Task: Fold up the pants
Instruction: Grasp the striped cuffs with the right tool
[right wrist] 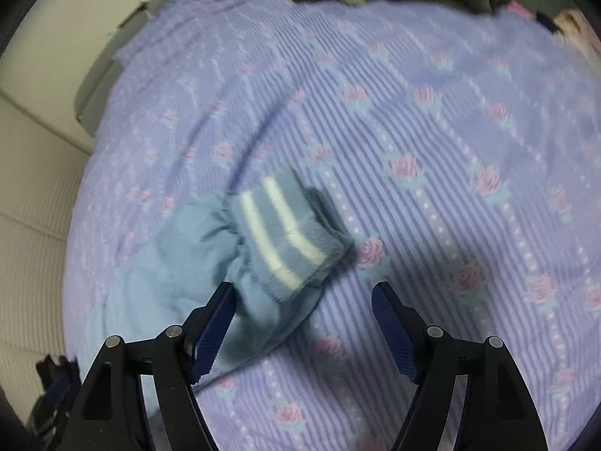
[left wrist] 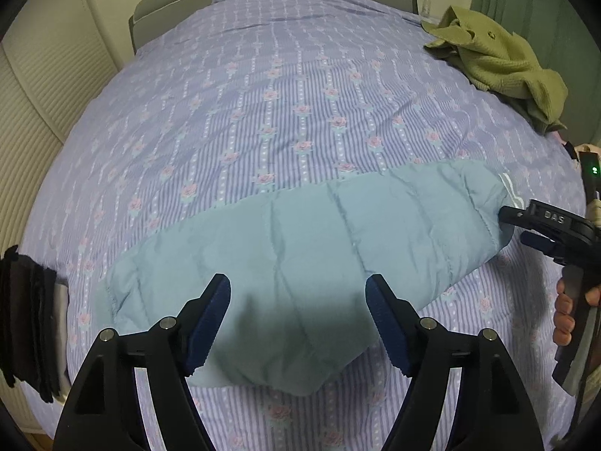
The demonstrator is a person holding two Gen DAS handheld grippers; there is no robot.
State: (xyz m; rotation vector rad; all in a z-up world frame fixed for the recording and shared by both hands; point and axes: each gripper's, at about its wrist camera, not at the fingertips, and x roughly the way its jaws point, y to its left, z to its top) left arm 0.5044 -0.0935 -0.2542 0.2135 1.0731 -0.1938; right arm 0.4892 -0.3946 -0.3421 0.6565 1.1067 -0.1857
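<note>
**Both grippers spread over the folded pants**

A pair of light blue quilted pants [left wrist: 300, 233] is lying folded in a long band across the bed [left wrist: 285, 86], which is covered in lilac striped bedding with pink roses. The left gripper [left wrist: 298, 323] is hovering over the near edge of the pants, jaws standing wide apart and gripping nothing; its own shadow is darkening the cloth beneath, so the folds there are hard to read.

The right gripper [right wrist: 304, 329] is hanging just beside the ribbed blue cuff with two white stripes [right wrist: 287, 231], jaws likewise spread, with the left finger [right wrist: 214, 332] over the pant fabric; whether it is touching cannot be told. The right wrist view is smeared by motion blur, leaving the far bedding and a crumpled olive-green knit garment [left wrist: 496, 60] indistinct there.

In the left wrist view, the hand [left wrist: 571, 312] holding the right gripper is being cut off at the frame edge. A dark folded cloth [left wrist: 30, 323] is sitting half out of view at the left.
</note>
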